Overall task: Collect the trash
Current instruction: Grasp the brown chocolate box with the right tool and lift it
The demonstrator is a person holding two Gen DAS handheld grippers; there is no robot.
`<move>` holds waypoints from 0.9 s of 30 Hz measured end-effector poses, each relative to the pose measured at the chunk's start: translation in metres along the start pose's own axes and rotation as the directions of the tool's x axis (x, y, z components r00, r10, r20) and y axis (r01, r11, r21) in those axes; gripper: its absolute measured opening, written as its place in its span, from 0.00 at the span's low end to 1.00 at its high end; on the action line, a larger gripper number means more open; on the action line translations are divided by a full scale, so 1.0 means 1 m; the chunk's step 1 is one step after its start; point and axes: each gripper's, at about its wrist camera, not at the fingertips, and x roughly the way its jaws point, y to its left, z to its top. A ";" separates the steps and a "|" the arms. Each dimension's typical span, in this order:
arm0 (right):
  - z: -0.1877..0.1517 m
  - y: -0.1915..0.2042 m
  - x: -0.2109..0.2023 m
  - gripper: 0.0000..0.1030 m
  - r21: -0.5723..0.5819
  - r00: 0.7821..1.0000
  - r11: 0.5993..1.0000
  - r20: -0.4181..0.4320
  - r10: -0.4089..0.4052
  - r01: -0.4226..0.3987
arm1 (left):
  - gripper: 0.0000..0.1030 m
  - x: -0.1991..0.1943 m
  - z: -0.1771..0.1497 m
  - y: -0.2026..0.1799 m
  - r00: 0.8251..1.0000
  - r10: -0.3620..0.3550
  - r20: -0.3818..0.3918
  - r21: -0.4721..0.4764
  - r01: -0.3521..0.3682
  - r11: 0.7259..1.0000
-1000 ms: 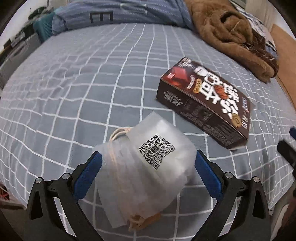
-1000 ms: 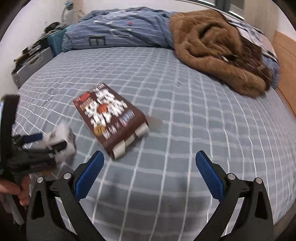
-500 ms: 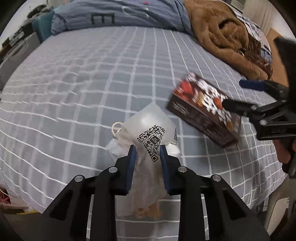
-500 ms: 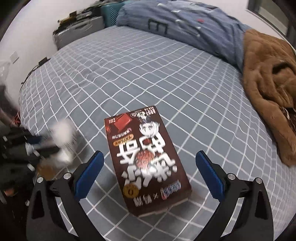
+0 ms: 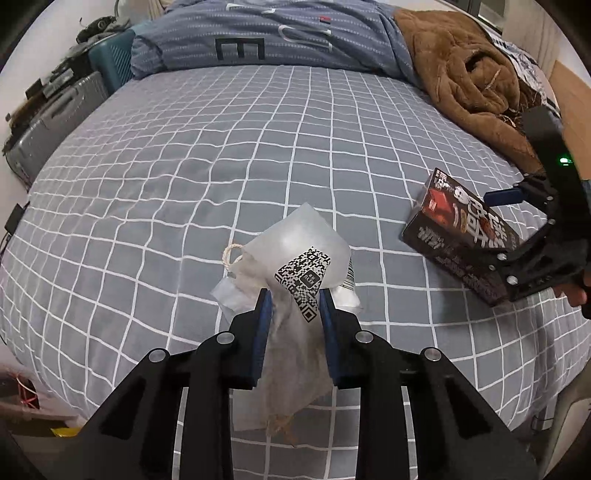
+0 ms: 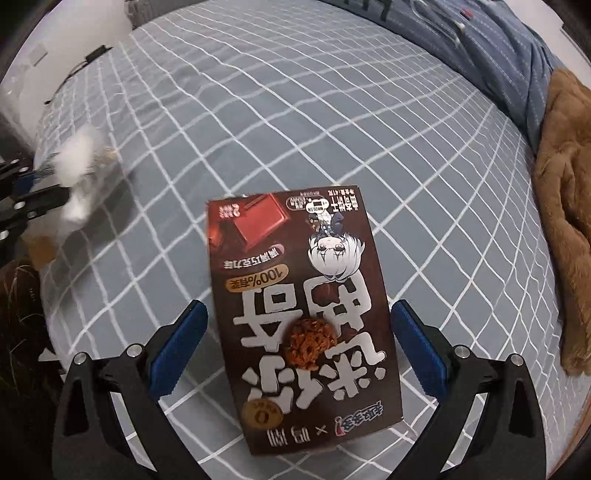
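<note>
My left gripper (image 5: 293,295) is shut on a translucent white plastic bag (image 5: 299,254) with a QR code label and a string, just above the grey checked bed (image 5: 184,166). The bag shows blurred at the left of the right wrist view (image 6: 77,162). A dark brown chocolate snack box (image 6: 295,302) lies flat on the bed. My right gripper (image 6: 299,325) is open, its blue pads either side of the box without touching it. In the left wrist view the box (image 5: 461,236) and right gripper (image 5: 532,221) sit at the right.
A brown fleece blanket (image 5: 465,81) and a blue striped duvet (image 5: 277,33) lie at the far end of the bed. Suitcases (image 5: 55,122) stand beside the bed on the left. The bed's near edge runs below both grippers.
My left gripper closed on the plastic bag and lifted it slightly. My right gripper moved in over the chocolate box, which now sits between its open fingers.
</note>
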 end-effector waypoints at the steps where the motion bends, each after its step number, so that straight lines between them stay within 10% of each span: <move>1: -0.001 -0.001 0.002 0.93 0.004 1.000 1.000 0.000 -0.001 0.001 | 0.25 0.000 -0.001 0.000 1.000 0.001 0.000 0.005 -0.001 1.000; 27: -0.037 -0.008 -0.011 0.90 0.306 0.991 0.950 0.092 -0.096 0.064 | 0.25 -0.001 -0.011 -0.017 0.999 -0.036 0.005 0.038 0.035 0.999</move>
